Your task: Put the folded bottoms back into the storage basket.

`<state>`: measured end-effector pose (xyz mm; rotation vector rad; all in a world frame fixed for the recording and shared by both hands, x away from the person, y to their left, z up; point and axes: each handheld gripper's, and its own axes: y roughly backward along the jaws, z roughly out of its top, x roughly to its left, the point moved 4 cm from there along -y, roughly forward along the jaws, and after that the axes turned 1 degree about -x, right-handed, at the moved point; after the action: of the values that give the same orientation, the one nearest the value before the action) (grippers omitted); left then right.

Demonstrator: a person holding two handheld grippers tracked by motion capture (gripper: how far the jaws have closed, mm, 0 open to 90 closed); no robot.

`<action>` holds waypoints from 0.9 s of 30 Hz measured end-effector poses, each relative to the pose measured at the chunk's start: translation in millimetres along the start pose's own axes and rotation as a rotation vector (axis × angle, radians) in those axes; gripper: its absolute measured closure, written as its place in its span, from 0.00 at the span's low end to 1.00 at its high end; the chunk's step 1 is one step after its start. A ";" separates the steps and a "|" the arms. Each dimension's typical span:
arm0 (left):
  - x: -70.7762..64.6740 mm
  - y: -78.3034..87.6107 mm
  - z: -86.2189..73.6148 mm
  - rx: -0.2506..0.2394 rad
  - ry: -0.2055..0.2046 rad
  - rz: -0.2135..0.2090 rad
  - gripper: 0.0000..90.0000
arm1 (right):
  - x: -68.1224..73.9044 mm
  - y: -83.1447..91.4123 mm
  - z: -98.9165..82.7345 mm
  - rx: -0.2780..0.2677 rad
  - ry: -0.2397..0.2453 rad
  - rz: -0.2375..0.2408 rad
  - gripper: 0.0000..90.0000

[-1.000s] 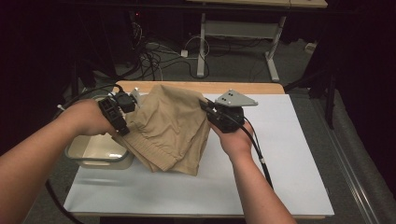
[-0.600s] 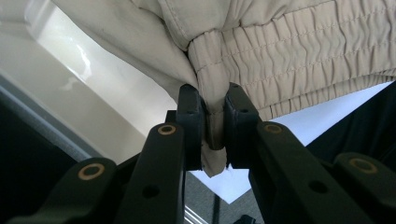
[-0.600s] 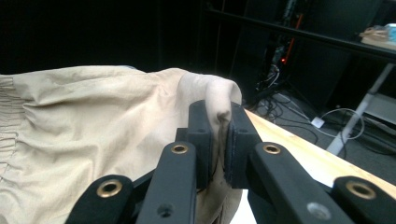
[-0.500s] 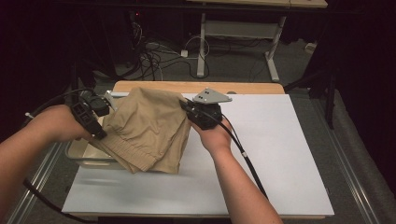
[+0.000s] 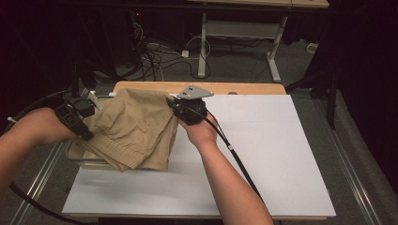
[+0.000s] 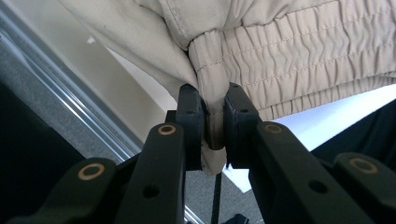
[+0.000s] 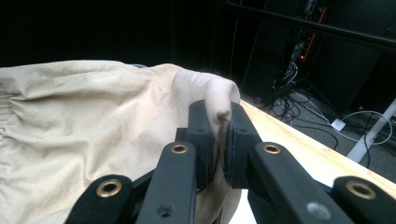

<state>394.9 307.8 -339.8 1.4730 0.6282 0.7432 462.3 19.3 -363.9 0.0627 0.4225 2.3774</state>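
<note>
A pair of tan shorts point(image 5: 133, 129) with an elastic waistband hangs spread between both grippers above the left side of the white table point(image 5: 263, 154). My left gripper point(image 5: 82, 123) holds the left edge; in the left gripper view its jaws pinch a fold of the shorts point(image 6: 289, 42) at the waistband, the left gripper point(image 6: 214, 114) shut on it. My right gripper point(image 5: 174, 108) grips the top right corner; in the right gripper view the right gripper point(image 7: 219, 122) is shut on a bunched fold of the shorts point(image 7: 93, 121).
A clear plastic bin point(image 5: 82, 157) sits at the table's left edge, partly hidden under the shorts. A wooden strip point(image 5: 244, 88) runs along the far edge. Cables point(image 5: 164, 56) and desk legs stand on the floor beyond.
Both grippers carried the shorts leftward across the table, so the cloth now hangs over the plastic bin. The grips have stayed shut throughout.
</note>
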 end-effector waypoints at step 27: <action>52.6 -21.2 -48.0 -0.027 0.155 0.019 0.86 | 19.0 -105.5 24.8 0.039 0.041 0.066 0.94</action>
<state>392.8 379.7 -358.2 1.4067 0.7198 0.8831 520.2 112.2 -375.4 0.0468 0.4930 2.4391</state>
